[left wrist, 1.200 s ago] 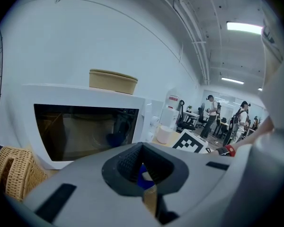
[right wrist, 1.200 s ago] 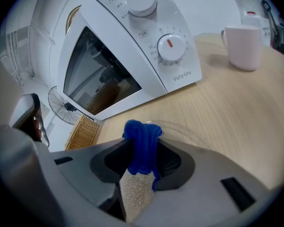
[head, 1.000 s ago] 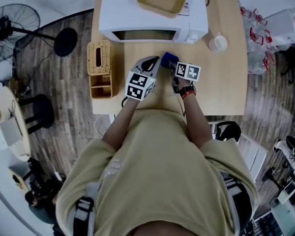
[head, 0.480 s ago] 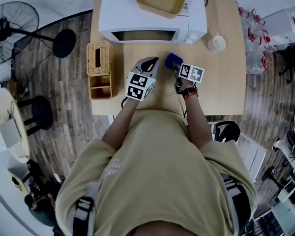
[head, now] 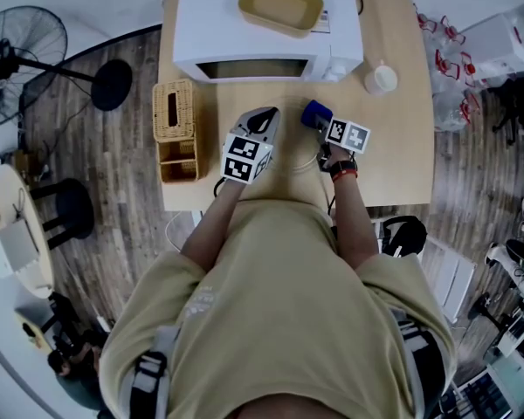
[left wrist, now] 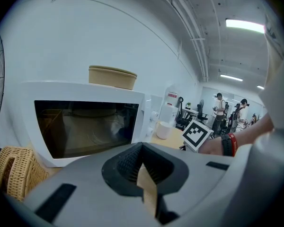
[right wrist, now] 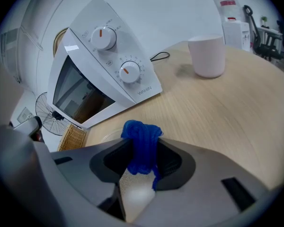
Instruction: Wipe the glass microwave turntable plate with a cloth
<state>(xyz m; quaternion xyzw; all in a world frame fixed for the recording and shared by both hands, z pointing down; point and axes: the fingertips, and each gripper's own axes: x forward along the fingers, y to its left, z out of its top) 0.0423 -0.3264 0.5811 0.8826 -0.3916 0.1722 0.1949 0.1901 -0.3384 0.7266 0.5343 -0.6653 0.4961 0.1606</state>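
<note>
My right gripper [head: 315,114] is shut on a bunched blue cloth [right wrist: 141,142], which sticks up between its jaws [right wrist: 141,151]. A curved edge of the clear glass turntable plate [right wrist: 104,136] shows just beyond the cloth, low over the wooden table [right wrist: 227,112]. The left gripper [head: 263,120] sits a little to the left, pointing at the microwave [left wrist: 85,122]. Its jaws [left wrist: 143,168] are drawn together on a thin clear sliver that looks like the plate's rim. In the head view the plate is too faint to make out.
The white microwave [head: 262,33] stands at the table's back, door closed, with a tan bowl [head: 279,5] on top. A wicker basket [head: 176,129] sits at the left and a white cup [head: 382,78] at the right. A fan [head: 17,51] stands on the floor.
The right gripper has carried the blue cloth to the right and slightly nearer, away from the left gripper. The left gripper has hardly moved.
</note>
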